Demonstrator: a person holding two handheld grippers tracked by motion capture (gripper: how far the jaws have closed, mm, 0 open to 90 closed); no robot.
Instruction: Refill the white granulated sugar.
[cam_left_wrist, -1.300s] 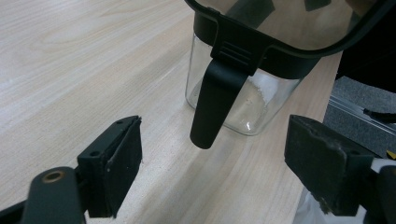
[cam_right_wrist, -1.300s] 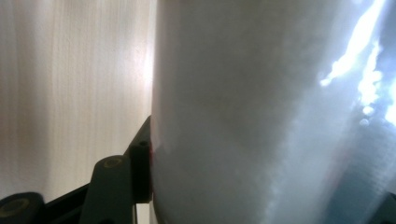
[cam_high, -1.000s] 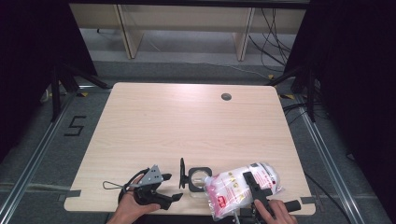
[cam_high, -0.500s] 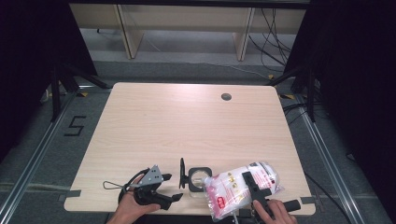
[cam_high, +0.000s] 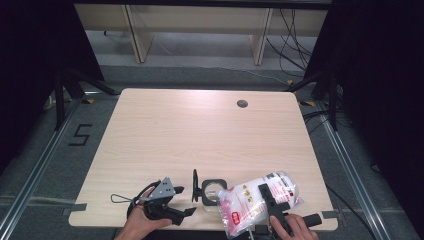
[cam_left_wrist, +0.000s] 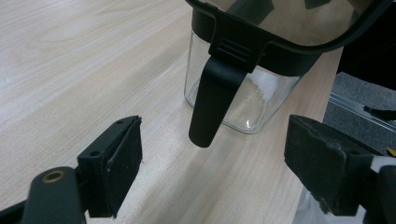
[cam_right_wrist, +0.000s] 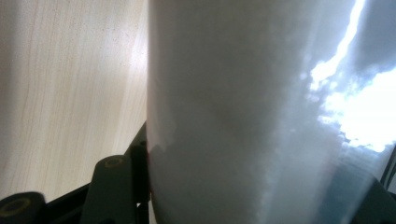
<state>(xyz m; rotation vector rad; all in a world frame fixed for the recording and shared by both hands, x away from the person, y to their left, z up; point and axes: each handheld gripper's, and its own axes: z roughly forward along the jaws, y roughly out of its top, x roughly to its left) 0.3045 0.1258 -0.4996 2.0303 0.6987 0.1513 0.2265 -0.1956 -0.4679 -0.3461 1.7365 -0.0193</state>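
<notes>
The right gripper (cam_high: 270, 199) clamps the white-filled clear plastic bag (cam_high: 257, 201) beside the black-lidded glass jar (cam_high: 211, 190); the left gripper (cam_high: 181, 201), wide open and empty, should steady the jar for pouring.

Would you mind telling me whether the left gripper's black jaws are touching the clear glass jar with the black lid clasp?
Apart. In the left gripper view, the left gripper stands open, bare table between both pads and the glass jar.

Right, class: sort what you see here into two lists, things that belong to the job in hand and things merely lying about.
In the job:
- clear plastic bag of white powder, clamped in the right gripper
- square glass jar with black hinged lid, lid open
- left gripper, open, facing the jar

Lying about:
- light wooden table
- round grey cable hole
</notes>
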